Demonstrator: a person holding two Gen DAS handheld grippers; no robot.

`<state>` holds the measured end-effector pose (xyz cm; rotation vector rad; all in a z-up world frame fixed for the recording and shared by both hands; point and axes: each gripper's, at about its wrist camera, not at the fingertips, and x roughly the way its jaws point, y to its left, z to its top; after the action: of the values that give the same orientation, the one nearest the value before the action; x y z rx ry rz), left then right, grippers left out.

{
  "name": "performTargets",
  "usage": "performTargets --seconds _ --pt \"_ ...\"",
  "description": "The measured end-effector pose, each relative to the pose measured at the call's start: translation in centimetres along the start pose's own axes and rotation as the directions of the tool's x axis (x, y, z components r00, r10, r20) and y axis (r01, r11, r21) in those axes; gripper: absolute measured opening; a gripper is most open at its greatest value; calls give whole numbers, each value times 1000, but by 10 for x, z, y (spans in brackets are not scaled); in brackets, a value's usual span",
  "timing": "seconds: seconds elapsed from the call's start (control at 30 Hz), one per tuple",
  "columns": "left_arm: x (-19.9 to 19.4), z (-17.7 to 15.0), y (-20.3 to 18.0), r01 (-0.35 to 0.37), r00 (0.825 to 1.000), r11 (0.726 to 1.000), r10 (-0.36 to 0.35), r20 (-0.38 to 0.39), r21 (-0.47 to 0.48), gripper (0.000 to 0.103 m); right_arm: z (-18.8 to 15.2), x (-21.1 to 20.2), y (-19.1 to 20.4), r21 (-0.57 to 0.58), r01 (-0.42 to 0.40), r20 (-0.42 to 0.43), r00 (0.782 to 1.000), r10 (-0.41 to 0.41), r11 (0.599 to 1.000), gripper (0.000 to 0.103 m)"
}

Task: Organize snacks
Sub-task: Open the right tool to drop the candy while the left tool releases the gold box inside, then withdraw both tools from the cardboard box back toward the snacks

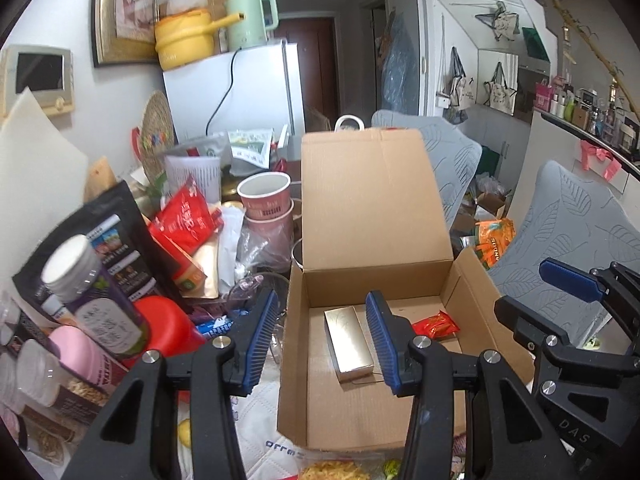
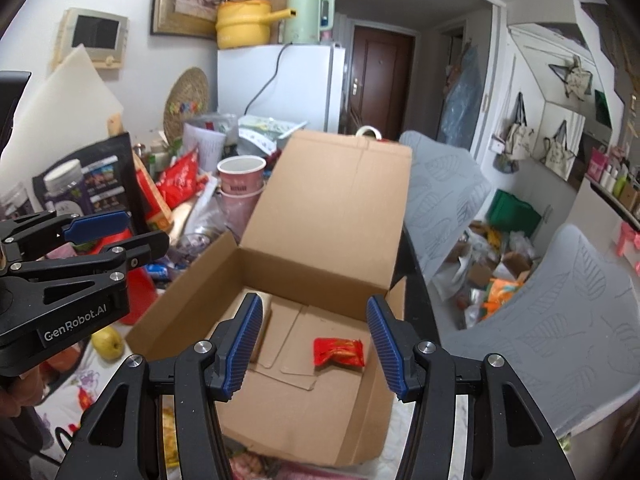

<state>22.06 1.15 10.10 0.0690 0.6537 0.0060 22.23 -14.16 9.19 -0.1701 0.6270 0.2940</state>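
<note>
Both grippers, left (image 1: pixel 326 338) and right (image 2: pixel 314 342), hover empty, jaws apart; box (image 2: pixel 188 280) holds two snacks, many remain outside.

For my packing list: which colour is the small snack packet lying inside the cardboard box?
Red, with some yellow print; the snack packet shows best in the right wrist view.

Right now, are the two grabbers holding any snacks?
Left gripper: jaws open, holding nothing.
Right gripper: jaws open, holding nothing.
</note>
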Motion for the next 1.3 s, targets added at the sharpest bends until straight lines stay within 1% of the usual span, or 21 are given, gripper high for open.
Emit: performTargets --seconds 0.3,0.37,0.4,0.43,0.47,0.53,0.57,0.6,0.63,0.7,0.8,0.83,0.97,1.03,1.3 --pt "-47 -11 -2 -29 996 999 27 85 25 47 -12 -50 1 13 -16 85 996 15 1000 55" --pt "-55 -14 -2 -29 995 999 26 97 24 56 -15 -60 2 13 -19 97 995 18 1000 55" --pt "-59 -17 -2 -31 994 999 28 107 24 63 -17 -64 3 13 -22 103 995 20 1000 55" --pt "-64 -19 -2 -35 992 999 31 118 28 66 -19 -69 4 13 -24 108 994 22 1000 55" --pt "-69 -22 -2 -40 990 999 35 133 36 66 -22 -73 4 13 -25 113 993 24 1000 56" --pt "-77 -27 -3 -42 989 998 35 145 48 67 -27 -81 6 13 -31 127 991 29 999 61" --pt "-81 -30 -3 -34 989 998 26 146 51 67 -29 -85 7 13 -34 133 991 32 999 62" --pt "-85 -33 -2 -27 989 998 20 144 52 70 -32 -89 7 15 -37 137 990 35 999 62" --pt "-89 -36 -1 -25 989 998 17 144 50 76 -34 -92 8 16 -41 140 989 39 999 63" --pt "-97 -43 0 -25 988 999 17 154 48 81 -39 -100 9 22 -56 150 987 52 998 68" --pt "-108 -52 0 -36 985 998 25 169 56 81 -46 -110 12 24 -70 164 984 65 997 69" --pt "-111 -55 0 -34 985 998 24 169 57 82 -48 -112 12 24 -73 167 984 68 997 72" --pt "-118 -65 4 -12 989 999 5 148 48 82 -59 -125 18 25 -89 183 980 83 996 74" --pt "-121 -73 4 -4 990 999 -3 138 47 82 -65 -130 22 25 -96 188 978 90 995 77" --pt "-132 -102 3 -1 991 999 -6 134 52 82 -95 -138 38 32 -105 185 978 98 994 77"
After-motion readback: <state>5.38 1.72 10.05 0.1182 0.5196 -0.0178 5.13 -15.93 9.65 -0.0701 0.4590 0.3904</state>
